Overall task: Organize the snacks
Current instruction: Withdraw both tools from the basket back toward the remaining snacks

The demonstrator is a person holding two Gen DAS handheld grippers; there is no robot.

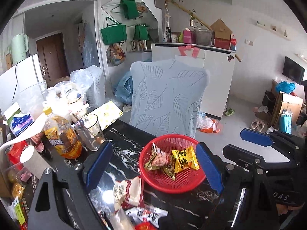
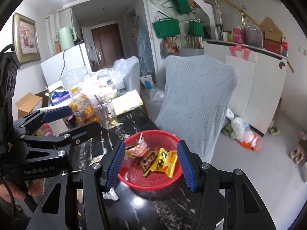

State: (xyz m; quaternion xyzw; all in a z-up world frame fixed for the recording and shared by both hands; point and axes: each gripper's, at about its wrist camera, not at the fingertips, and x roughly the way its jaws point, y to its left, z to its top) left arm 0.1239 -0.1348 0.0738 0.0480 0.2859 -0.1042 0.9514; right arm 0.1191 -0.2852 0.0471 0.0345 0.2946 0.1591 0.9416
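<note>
Both tools released, empty: left tool [image 1: 153,164], right tool [image 2: 151,164] hung over red basket [image 2: 153,184] on black table [image 1: 122,147]; yellow packet [image 2: 166,161] lay inside; white packet [image 1: 128,191] beside basket

The table [image 1: 122,153] is glossy black stone-like slab with white veining, mirroring window light. On it sits a red plastic mesh basket [image 1: 184,184], its wall perforated and slightly shiny. Inside, at its 3 o'clock, a yellow snack packet [image 1: 185,162] looks like slick, crinkled foil film; at 9 o'clock a brownish packet [image 1: 159,157] is equally glossy. The left gripper [image 1: 153,168] has matt black metal-looking arms with bright screw heads and ribbed blue pads [image 1: 96,164]. At the basket's 12 o'clock, a chair cover [image 1: 167,95] is soft matt cloth, embossed with leaves. At 9 o'clock stands a clear drinking glass [image 1: 89,132].
</note>
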